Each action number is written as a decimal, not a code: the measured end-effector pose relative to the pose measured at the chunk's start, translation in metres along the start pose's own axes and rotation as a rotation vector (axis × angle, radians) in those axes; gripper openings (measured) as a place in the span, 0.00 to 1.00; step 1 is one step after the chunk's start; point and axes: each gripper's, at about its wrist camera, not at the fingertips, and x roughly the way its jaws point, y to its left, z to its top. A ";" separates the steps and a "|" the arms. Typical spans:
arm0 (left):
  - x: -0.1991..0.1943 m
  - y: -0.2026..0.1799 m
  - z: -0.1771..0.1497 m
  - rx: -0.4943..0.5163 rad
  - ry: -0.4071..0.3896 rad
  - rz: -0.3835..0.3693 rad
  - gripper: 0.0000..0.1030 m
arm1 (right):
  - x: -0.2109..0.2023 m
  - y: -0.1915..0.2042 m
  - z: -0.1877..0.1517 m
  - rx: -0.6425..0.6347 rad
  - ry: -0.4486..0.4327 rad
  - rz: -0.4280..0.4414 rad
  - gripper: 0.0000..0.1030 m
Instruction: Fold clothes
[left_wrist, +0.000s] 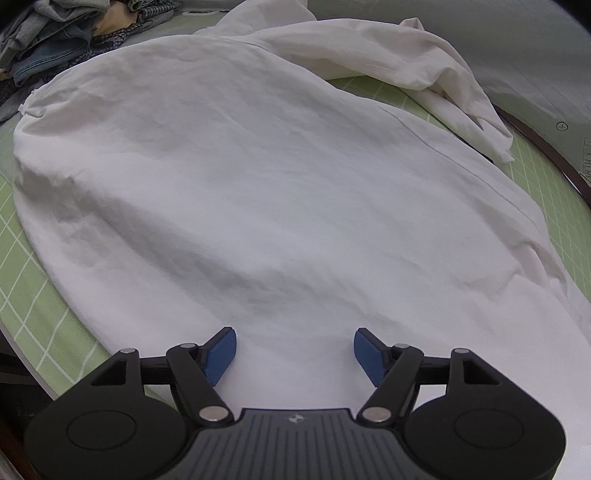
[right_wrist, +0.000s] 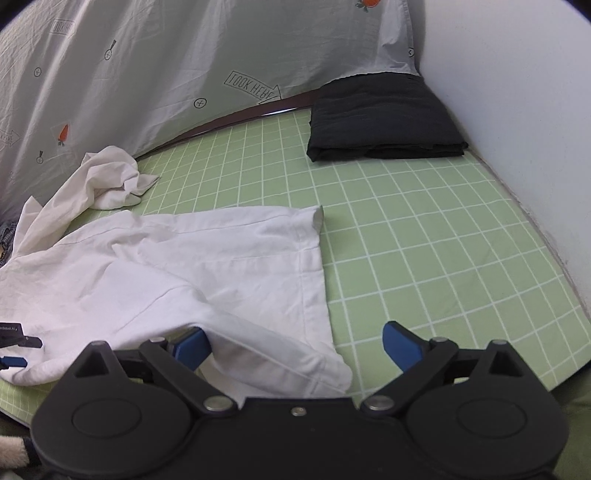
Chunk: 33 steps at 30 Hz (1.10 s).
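Green gridded mat (right_wrist: 424, 258) covers the work surface, bounded at the back by a printed grey sheet (right_wrist: 147, 74) and at one side by a pale wall (right_wrist: 517, 110). I see the white shirt (left_wrist: 240, 184) spread flat across the mat, one sleeve (left_wrist: 424, 70) crumpled toward the sheet. Bare mat lies open between the shirt's hem and the folded black garment (right_wrist: 384, 118) near the wall. A clothes pile (left_wrist: 62, 40) sits beyond the shirt's far edge. My left gripper (left_wrist: 294, 350) hovers over the shirt, jaws spread, holding nothing. My right gripper (right_wrist: 295, 347) is likewise spread; the shirt's near corner lies between its jaws, ungripped.
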 end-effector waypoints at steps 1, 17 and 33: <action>0.000 -0.001 0.000 0.006 -0.001 0.000 0.72 | -0.003 0.000 0.000 -0.008 0.000 0.006 0.96; 0.008 -0.020 -0.002 0.065 -0.003 0.065 0.89 | -0.023 -0.042 0.023 0.096 -0.109 -0.115 0.97; 0.018 -0.032 -0.003 0.118 0.014 0.097 1.00 | 0.138 -0.025 0.082 0.133 0.047 0.056 0.71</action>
